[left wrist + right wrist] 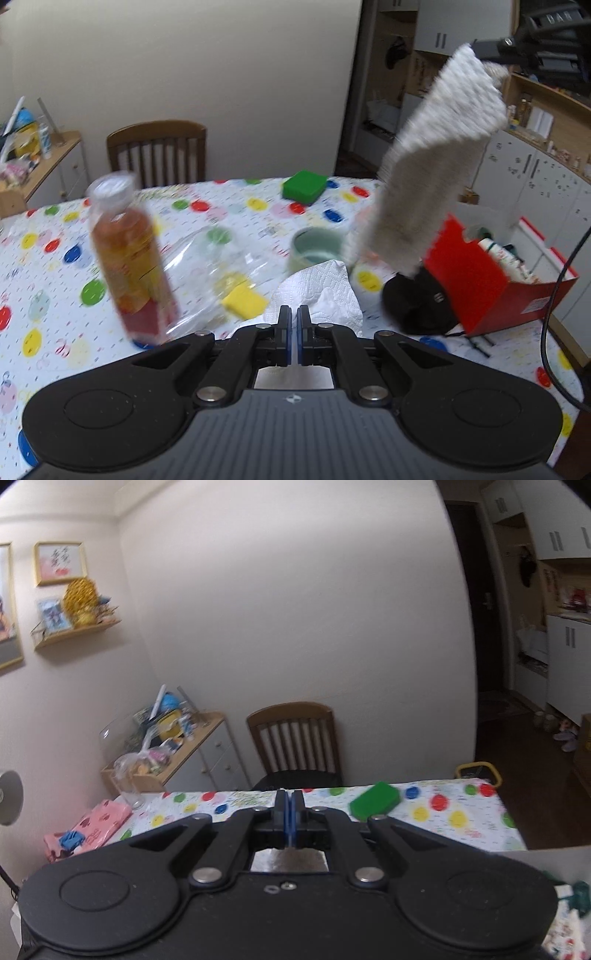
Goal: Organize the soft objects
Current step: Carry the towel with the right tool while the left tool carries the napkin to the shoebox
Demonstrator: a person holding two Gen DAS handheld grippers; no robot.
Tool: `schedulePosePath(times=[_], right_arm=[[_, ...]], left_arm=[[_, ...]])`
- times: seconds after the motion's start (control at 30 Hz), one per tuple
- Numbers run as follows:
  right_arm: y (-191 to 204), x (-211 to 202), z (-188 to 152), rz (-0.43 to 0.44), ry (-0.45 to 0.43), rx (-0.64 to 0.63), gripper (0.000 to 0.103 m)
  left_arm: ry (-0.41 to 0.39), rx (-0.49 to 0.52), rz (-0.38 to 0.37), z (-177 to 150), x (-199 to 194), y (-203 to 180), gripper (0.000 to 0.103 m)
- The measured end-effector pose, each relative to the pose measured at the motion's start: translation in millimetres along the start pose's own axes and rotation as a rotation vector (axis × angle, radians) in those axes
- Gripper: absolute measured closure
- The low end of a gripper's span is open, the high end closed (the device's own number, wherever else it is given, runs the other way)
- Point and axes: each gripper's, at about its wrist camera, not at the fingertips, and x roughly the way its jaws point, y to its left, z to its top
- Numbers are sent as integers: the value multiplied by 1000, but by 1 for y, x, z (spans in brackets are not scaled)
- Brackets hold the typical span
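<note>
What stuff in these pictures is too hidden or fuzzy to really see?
- Bottle, left wrist view: motion blur smears its label; unreadable.
- Towel, left wrist view: its top corner meets the right gripper at the frame's edge; the grip itself is not clear.
- Red box, left wrist view: its wall hides most contents.
- Black cloth, left wrist view: partly behind box and towel.
- Left gripper: fingertips close together, paper towel behind them.

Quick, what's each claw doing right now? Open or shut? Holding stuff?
Left gripper: shut, holding nothing visible.
Right gripper: shut on the fuzzy white cloth, hanging above the red box.
</note>
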Motion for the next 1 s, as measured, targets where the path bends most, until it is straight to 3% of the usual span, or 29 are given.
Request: schedulePosePath(times=[0.3,0.57,1.0], right_arm=[[-60,-68,12,-76,-92,38,102],[-127,-106,11,-150,-134,79,102],[-232,-132,-13,-238,-102,169,102]], left_arm=[[-44,75,-100,45,0,-66,101],[-85,159,-168,81,16,-150,101],[1,248,-232,101,83,-271,101]])
